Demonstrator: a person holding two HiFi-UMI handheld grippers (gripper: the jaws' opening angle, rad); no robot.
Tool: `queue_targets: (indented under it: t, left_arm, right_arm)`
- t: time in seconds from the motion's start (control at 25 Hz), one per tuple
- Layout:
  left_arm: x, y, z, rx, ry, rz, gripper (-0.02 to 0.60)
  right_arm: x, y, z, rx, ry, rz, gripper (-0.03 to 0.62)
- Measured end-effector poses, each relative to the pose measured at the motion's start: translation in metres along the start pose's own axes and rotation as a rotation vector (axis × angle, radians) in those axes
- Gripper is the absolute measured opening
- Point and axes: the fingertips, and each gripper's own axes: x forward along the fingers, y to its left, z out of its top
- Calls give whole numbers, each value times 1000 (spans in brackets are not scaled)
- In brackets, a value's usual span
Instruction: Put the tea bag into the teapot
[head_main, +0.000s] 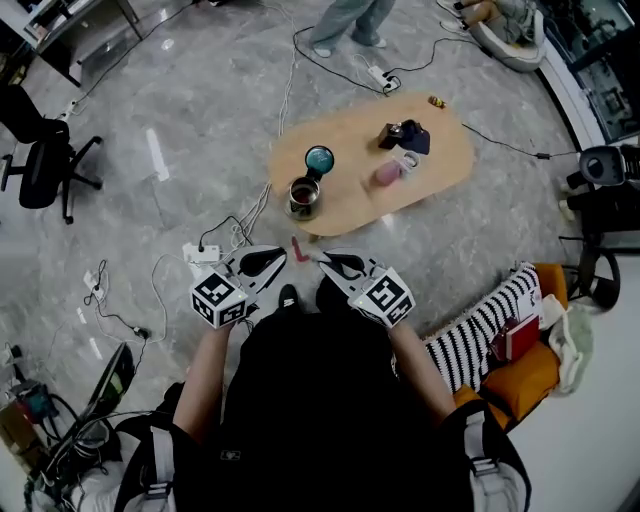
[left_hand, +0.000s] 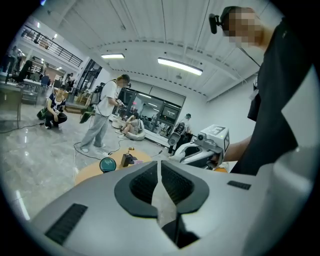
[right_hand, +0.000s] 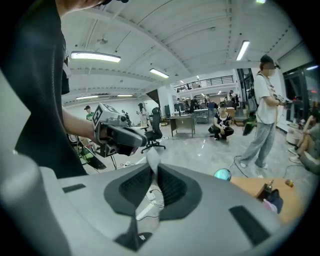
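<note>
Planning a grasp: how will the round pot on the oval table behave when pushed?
The pot looks rigid and shiny, so jaws may slip on it. Its low, wide shape suggests it would slide on the table rather than tip.

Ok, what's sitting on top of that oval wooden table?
A teapot, a teal round object, a pink container and a dark object. Anything smaller lying there is too small to make out.
</note>
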Motion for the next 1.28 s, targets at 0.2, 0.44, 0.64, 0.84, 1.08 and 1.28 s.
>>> queue_targets:
  t: [0.2, 0.44, 0.64, 0.84, 1.08, 1.28]
  left_arm:
    - [13, 8, 6, -27, -16, 80, 32]
    - [29, 9, 13, -44, -46, 160, 32]
    - [33, 4, 14, -65, -64, 246, 32]
    - [43, 1, 11, -70, -63, 284, 32]
    - [45, -6, 7, -83, -60, 282, 32]
    - [51, 3, 3, -96, -45, 243, 32]
  right_arm:
    - [6, -15, 9, -44, 9, 106, 48]
    - [7, -24, 2, -96, 42, 223, 48]
    - [3, -30, -1, -148, 55, 317, 48]
    - [-5, -43, -10, -151, 58, 348, 48]
    - [-12, -45, -20, -137, 85, 348, 48]
    - [-8, -47, -19, -133, 106, 326, 48]
